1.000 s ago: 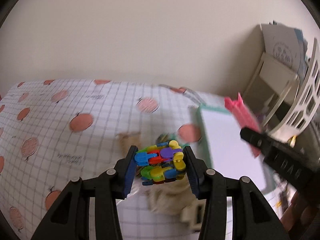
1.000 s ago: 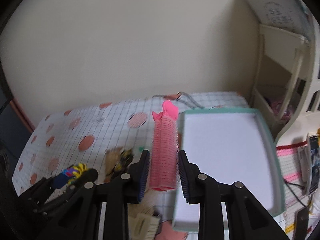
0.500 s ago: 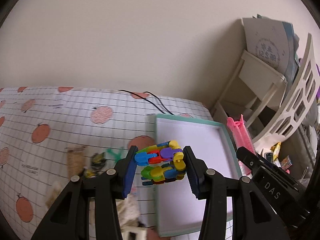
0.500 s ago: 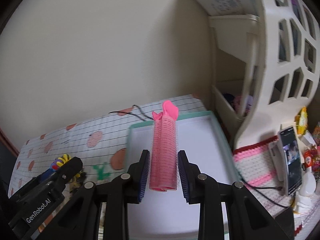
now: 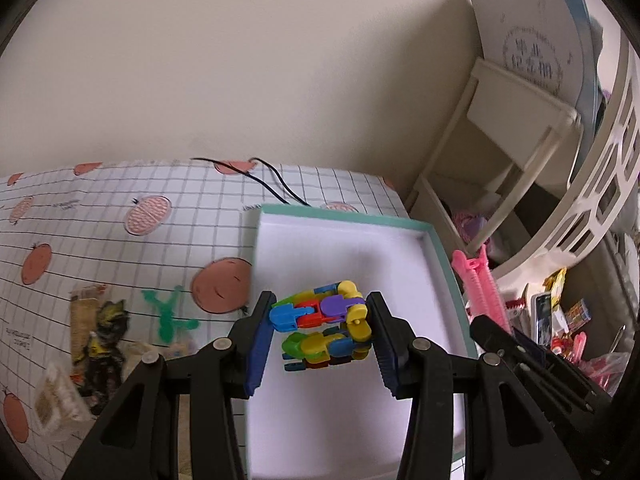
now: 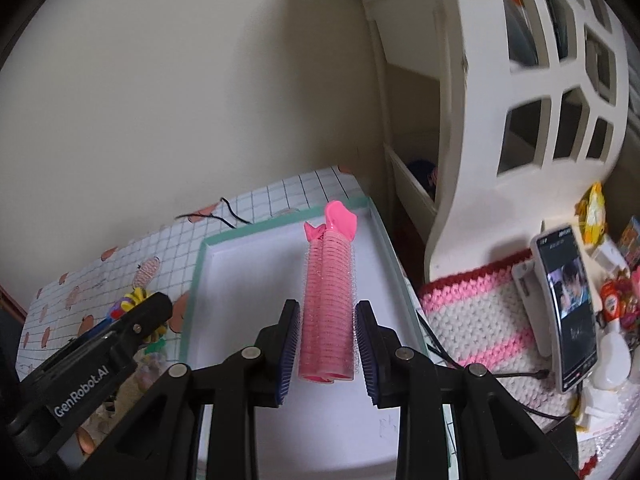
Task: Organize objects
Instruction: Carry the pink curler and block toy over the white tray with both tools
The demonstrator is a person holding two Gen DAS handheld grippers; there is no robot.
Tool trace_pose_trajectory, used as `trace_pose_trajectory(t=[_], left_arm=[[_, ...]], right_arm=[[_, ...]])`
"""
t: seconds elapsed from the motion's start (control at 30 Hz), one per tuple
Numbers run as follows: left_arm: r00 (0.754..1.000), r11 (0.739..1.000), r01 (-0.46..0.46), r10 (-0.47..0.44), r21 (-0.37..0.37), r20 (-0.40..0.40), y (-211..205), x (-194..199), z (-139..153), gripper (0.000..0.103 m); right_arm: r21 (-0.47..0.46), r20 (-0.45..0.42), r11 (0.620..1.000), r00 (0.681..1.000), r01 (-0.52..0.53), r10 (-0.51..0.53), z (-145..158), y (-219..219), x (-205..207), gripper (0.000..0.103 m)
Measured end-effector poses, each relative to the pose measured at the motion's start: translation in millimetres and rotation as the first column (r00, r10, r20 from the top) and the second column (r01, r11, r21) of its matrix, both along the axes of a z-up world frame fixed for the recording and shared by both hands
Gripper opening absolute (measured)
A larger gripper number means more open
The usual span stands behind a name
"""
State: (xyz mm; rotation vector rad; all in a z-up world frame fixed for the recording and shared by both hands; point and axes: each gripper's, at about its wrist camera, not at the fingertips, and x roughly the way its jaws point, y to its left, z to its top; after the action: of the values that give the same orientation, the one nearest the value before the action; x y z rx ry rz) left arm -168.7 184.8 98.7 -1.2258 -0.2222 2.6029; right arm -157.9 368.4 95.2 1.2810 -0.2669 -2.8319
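**Hovering two toys over the tray, both ready to drop**

Starting with the goods: the left gripper [image 5: 320, 334] is clamped on a multicolored block toy [image 5: 324, 330], pinched sideways between the blue pads so it hangs just above the white floor of the teal-rimmed tray [image 5: 352, 224]. In the left wrist view it sits dead centre-bottom of the frame. The right gripper [image 6: 327, 350] is squeezed on a pink hair roller clip [image 6: 329, 300], held lengthwise so it points straight away from the camera, over the right half of the same tray [image 6: 196, 276].

My guess is both are held up and level because the tray is the collecting spot, and nothing's in it yet as far as I can see.

Left of the tray there's still loose clutter [image 5: 96, 344] on the grid tablecloth with orange fruit prints [image 5: 120, 200]: a dark figure-looking thing, a green shape, some wrappers. Too blurry to call exactly.

Further out, a thin black cable [image 5: 276, 180] runs along the plain cream wall, a white lattice shelf unit [image 6: 560, 92] fills the upper right, and a phone [image 6: 568, 304] leans on a pink-and-white crochet mat [image 6: 480, 320] at the lower right.
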Motion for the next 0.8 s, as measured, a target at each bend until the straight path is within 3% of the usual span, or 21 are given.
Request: trace_pose_trajectory(t=[0.33, 0.8], left_arm=[[0.996, 1.000, 0.010, -0.009, -0.018, 0.094, 14.8, -20.2, -36.2, 0.048], [0.991, 1.000, -0.013, 0.014, -0.007, 0.134, 15.9, -33.2, -65.5, 0.048]], right_arm=[[0.001, 0.116, 1.000, 0.993, -0.017, 0.017, -51.3, 3.7, -10.7, 0.031], [0.013, 0.163, 0.999, 0.986, -0.031, 0.028, -73.5, 0.1, -15.5, 0.031]])
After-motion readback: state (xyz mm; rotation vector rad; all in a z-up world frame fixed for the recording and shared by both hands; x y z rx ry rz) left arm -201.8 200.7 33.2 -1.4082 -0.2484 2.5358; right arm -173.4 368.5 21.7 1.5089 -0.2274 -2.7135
